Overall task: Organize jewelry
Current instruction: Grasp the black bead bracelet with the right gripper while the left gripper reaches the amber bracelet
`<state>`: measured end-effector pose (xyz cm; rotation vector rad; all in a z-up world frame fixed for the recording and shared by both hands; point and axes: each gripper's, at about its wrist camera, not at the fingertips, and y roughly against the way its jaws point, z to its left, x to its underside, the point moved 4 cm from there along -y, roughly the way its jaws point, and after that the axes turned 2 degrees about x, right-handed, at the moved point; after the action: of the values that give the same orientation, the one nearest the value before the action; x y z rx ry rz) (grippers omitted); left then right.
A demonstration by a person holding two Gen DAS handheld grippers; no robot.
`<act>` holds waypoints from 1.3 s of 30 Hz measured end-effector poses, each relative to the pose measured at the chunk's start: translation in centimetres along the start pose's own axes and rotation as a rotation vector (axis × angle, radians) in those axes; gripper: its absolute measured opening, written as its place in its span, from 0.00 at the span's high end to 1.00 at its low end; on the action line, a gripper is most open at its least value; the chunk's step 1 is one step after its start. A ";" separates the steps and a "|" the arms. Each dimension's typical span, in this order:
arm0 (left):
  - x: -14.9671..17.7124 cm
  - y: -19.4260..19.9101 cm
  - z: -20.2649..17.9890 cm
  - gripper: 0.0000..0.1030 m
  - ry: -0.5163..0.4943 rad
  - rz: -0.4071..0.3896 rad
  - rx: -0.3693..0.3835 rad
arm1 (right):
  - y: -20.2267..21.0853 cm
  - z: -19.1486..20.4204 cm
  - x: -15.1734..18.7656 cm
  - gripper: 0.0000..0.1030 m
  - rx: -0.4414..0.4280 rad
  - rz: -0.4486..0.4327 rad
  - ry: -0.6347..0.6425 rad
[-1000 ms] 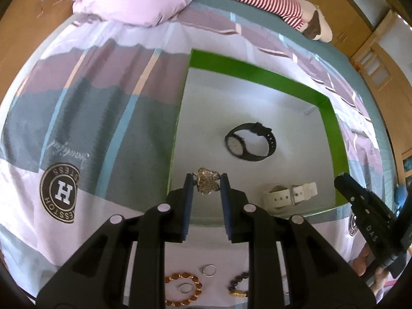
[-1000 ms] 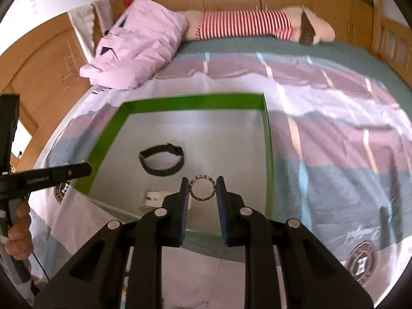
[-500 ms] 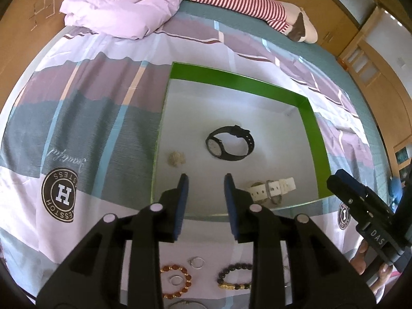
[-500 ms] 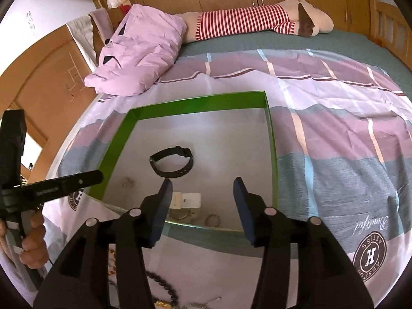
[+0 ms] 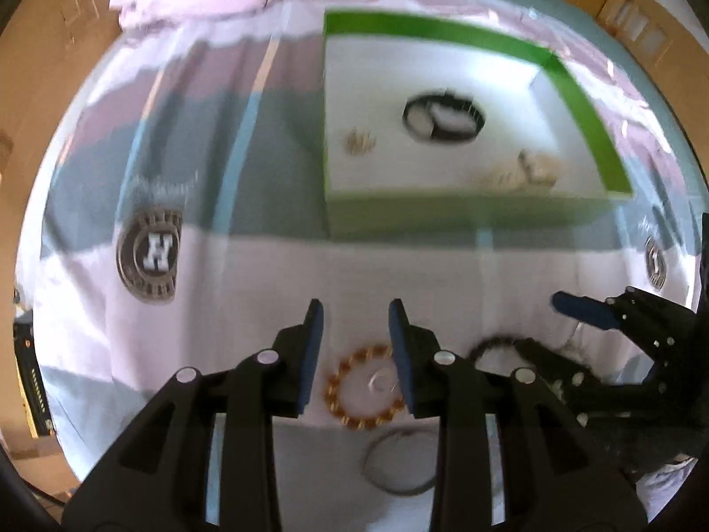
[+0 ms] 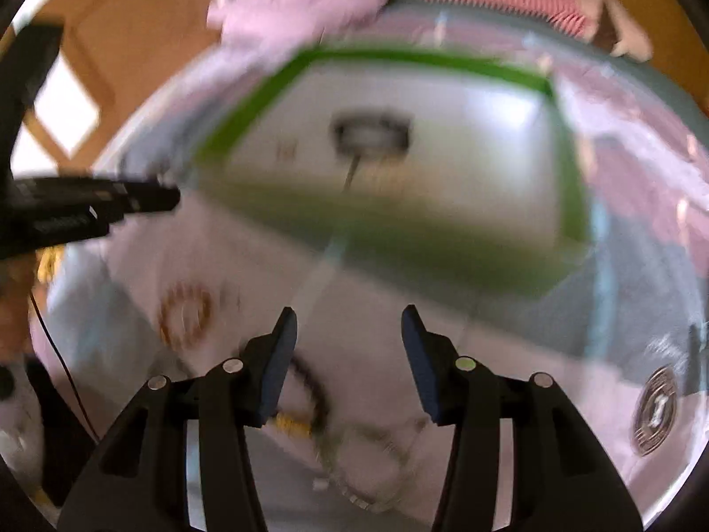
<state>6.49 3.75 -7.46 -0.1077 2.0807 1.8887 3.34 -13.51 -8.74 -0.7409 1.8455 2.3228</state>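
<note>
Left hand-held gripper (image 5: 356,314) hangs over the bed (image 5: 266,275), jaws parted and empty, having just been opening. The amber bead bracelet (image 5: 365,388) lies flat just behind the fingertips toward 6 o'clock, partly between the jaws. Right hand-held gripper (image 6: 348,321) is released wider, nothing between its jaws; a dark bead bracelet (image 6: 312,388) lies at its 7 o'clock. The left is nearer the amber one. Green-edged tray (image 5: 443,31) at 12 o'clock. Bedsheet badge (image 5: 150,257) reads "H"; the rest is blurred.

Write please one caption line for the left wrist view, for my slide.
Open left gripper above an amber bead bracelet on the bedsheet; green-rimmed box beyond holds a black watch.
</note>
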 end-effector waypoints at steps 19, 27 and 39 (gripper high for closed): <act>1.8 -2.7 2.6 0.61 0.005 0.114 -0.113 | -0.7 -4.5 -0.6 0.52 0.190 0.009 -0.125; 2.6 -3.9 2.5 0.61 -0.032 0.153 -0.110 | -1.0 -4.6 -0.8 0.52 0.160 0.033 -0.135; 3.0 -4.5 -0.3 0.61 -0.091 0.135 -0.138 | -1.7 -2.0 -0.3 0.52 0.100 0.046 -0.038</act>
<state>4.80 3.45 -12.62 0.0868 1.9411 2.0746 4.89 -14.81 -10.47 -0.6441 1.9663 2.2354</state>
